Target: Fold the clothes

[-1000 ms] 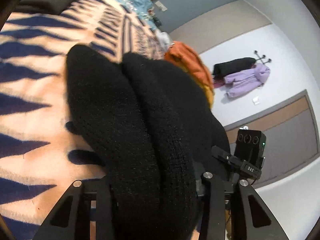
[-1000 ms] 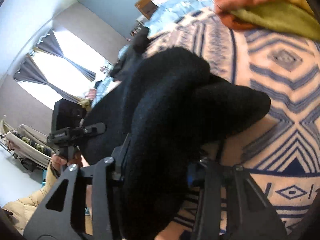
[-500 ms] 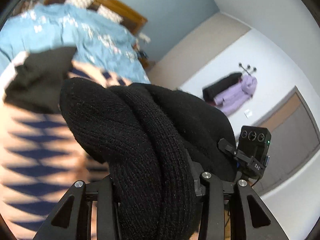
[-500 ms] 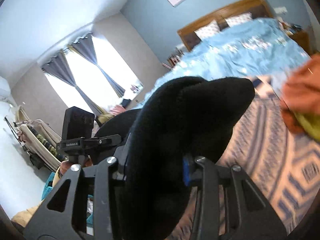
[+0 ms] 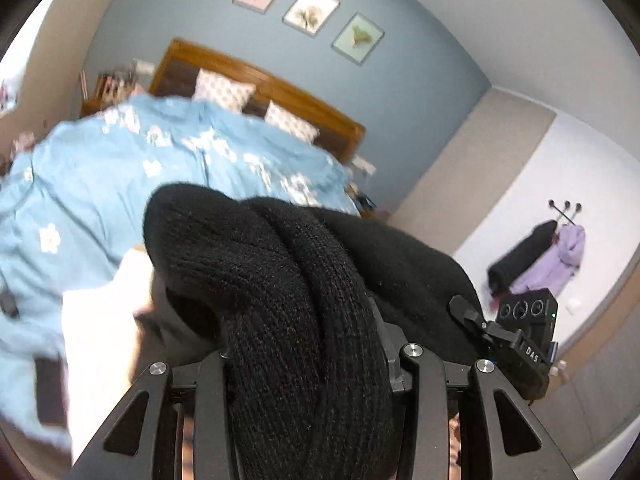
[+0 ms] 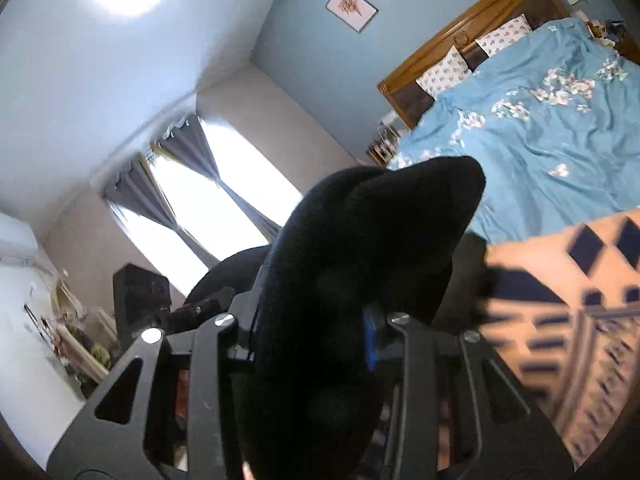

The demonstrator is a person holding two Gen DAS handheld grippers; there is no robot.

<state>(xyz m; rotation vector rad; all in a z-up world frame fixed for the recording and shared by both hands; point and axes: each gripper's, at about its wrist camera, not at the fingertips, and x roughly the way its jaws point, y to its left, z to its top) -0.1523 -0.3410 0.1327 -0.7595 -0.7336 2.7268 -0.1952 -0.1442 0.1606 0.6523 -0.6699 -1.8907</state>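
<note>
Blue-grey walls hung with three framed botanical prints (image 5: 308,10) back a wooden-headboard bed (image 5: 256,80) spread with a light blue floral duvet (image 5: 120,184), seen in both wrist views. Bright windows with grey curtains (image 6: 188,148) fill the left of the right wrist view, and a peach blanket with navy diamond patterns (image 6: 560,320) covers the bed's near end. On the white wall in the left wrist view, a black coat (image 5: 520,256) and a lilac jacket (image 5: 556,260) hang from a hook rack.

A thick black knitted garment (image 5: 288,300) is held off the bed between both tools. The left gripper (image 5: 312,360) is clamped on a bunched roll of the knit, its jaws partly apart with the fabric filling the gap and spilling forward over the fingers. The right gripper (image 6: 312,324) is likewise closed on a fat fold of the same black knit, jaws partly apart around it, the cloth rising in a rounded hump ahead of the camera. Each tool's black camera housing shows at the edge of the other's view.
</note>
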